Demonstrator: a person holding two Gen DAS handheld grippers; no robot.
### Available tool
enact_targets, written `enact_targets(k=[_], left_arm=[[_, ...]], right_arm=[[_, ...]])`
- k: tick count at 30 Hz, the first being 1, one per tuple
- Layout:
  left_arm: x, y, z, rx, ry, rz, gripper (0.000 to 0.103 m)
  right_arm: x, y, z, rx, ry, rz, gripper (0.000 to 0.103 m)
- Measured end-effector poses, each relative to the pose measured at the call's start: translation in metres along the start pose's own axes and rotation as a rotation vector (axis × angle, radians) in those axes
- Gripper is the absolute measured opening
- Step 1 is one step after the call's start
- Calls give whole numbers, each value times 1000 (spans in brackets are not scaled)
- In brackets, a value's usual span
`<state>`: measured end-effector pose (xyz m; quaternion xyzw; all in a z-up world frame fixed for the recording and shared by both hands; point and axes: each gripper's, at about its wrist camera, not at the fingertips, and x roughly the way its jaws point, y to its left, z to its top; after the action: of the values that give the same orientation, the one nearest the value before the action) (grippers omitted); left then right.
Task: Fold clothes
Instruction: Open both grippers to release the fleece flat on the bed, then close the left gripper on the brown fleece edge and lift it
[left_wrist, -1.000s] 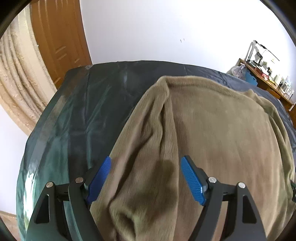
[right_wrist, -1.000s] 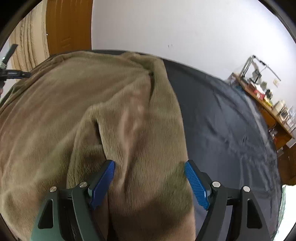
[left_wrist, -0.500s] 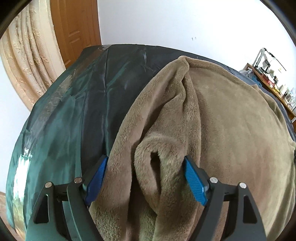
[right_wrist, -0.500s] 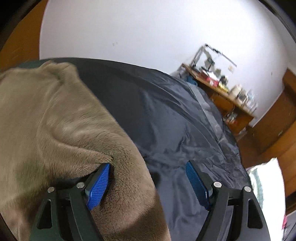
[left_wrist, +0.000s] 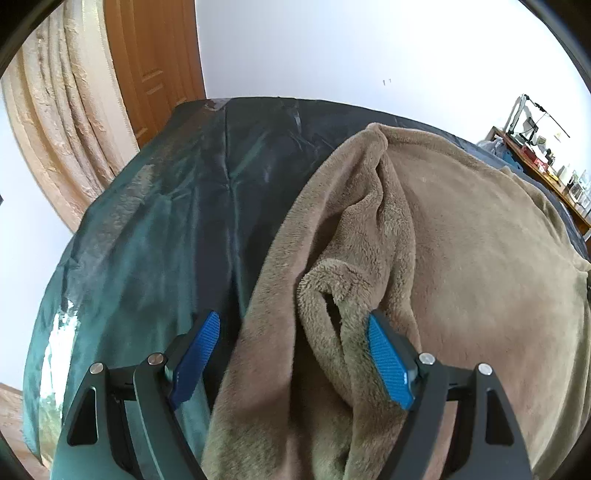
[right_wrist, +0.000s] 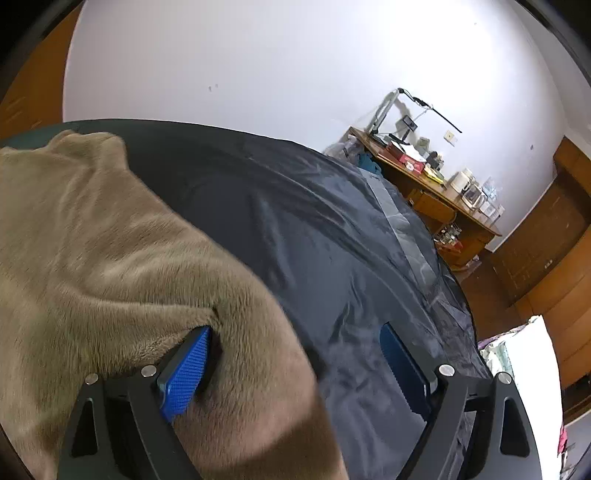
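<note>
A brown fleece garment (left_wrist: 461, 258) lies spread on a bed covered by a dark green-black sheet (left_wrist: 166, 221). My left gripper (left_wrist: 291, 358) is open over the garment's left edge. A rolled fold of fleece sits between its blue pads; the right pad brushes it and the left pad hangs over the sheet. In the right wrist view the fleece (right_wrist: 92, 240) fills the left side. My right gripper (right_wrist: 293, 369) straddles its right edge with its jaws opening. Fleece lies against the left pad, and the right pad is over bare sheet (right_wrist: 332, 240).
A beige curtain (left_wrist: 55, 129) and a wooden door (left_wrist: 155, 66) stand beyond the bed's left side. A cluttered wooden desk (right_wrist: 424, 184) and wooden cabinets (right_wrist: 546, 240) line the right wall. White bedding (right_wrist: 532, 369) lies off the bed's right edge.
The right gripper swung right, from over the fleece to its right edge, and its jaws widened. The left gripper shifted toward the garment's left edge, where a rolled fold now lies between its fingers.
</note>
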<state>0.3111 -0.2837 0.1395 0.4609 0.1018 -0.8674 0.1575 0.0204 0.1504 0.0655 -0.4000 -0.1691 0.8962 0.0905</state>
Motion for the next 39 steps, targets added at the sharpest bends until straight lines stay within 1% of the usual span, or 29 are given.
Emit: enact_targets(k=[1,3,8,9,13,16,18,20,22,25,26,27,28,30,33,36,37,39], left_arm=[[-3,2,-1,-3,-4,-1,83],[-9,7,-4,-6,-12,12,83],[-21,22,-16,-6,-27,29,83],[-24,25,-19,-5,-29,31,83],[-23,34,-32,2,-28,32,83],[-19,40,-37,-10,-33,17,84],[-17,43,-39,-15,-38,1,84],[-14,42,-40,-5,-36,-26,83],[-11,39,-41,6,-28,-62,83],[-4,36,-40,6,-13,-85,83],[-1,35,-40,3,-7,-85,78],[1,35,-39,0,0,-77,62],[3,36,-37,-4,4,-63,56],[4,40,-30,-20,10,-53,41],[7,48,-16,-40,26,-39,38],[11,56,6,-28,20,19,38],[13,59,13,-27,14,53,38],[16,64,31,-17,-8,156,36]], right_arm=[[-6,1,-4,-4,-7,4,91],[-27,0,-14,4,-38,41,91],[-83,4,-40,43,-109,199,91],[-94,7,-46,45,-122,233,91],[-119,30,-57,20,-153,310,91],[-126,50,-63,-4,-170,351,91],[-127,59,-67,-1,-166,389,91],[-125,65,-71,23,-151,449,91],[-121,72,-71,41,-142,481,91],[-114,84,-73,33,-134,454,91],[-112,87,-74,30,-128,445,91],[-114,87,-74,36,-131,443,91],[-115,87,-74,43,-134,441,91],[-117,83,-75,64,-152,438,91],[-118,76,-76,101,-160,424,91],[-115,70,-76,130,-155,411,91],[-115,69,-76,135,-153,406,91],[-116,70,-77,124,-156,390,91]])
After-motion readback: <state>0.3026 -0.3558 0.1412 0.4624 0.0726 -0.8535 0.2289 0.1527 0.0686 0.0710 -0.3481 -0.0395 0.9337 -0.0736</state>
